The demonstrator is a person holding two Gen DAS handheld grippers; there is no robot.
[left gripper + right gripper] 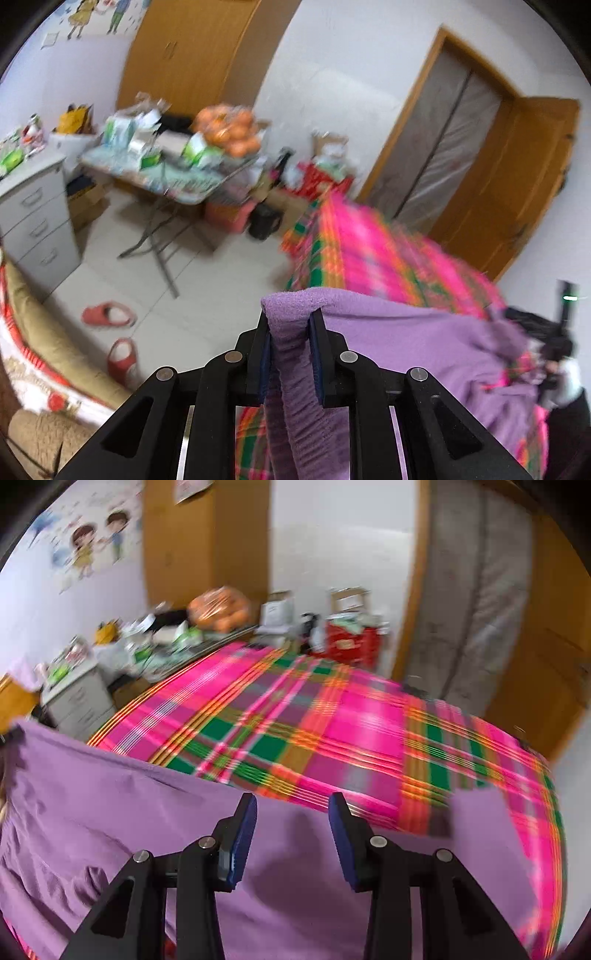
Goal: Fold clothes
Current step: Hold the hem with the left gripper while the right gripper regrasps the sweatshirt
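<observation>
Bedroom, pink-green plaid bedsheet (332,734) | left gripper (289,325) pinches purple fleece garment (424,343) hem | right gripper (292,808) spread above garment on sheet

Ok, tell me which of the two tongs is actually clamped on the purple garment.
The left tongs: their blue pads pinch a bunched fold of the purple fleece garment. The right tongs stand open above it, gripping nothing.
</observation>
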